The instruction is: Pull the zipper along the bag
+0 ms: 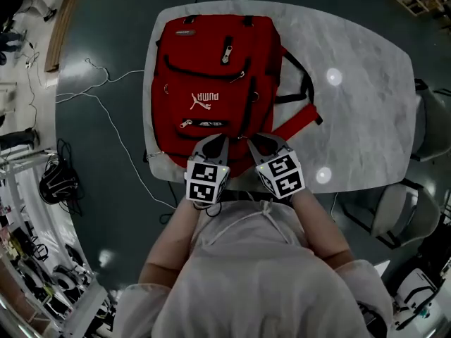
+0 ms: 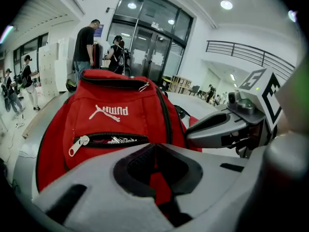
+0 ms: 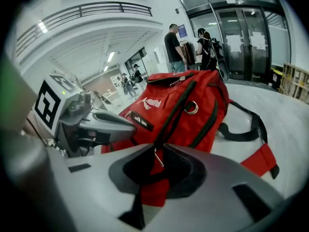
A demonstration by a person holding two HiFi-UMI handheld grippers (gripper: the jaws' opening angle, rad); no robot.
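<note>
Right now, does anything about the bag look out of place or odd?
On the red backpack, the lower front pocket gapes unzipped, with something silvery showing inside. A red shoulder strap splays out across the table. Nothing spilled or damaged.

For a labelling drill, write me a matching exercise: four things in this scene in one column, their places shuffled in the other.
1. red fabric backpack
2. white leaping-cat logo
3. silver metal zipper pull
4. black webbing shoulder strap

A. at one end of the front pocket's zipper
B. trailing loose beside the bag
C. lying on the grey marbled table
D. printed on the bag's front panel

Pairs: 1-C, 2-D, 3-A, 4-B.
</note>
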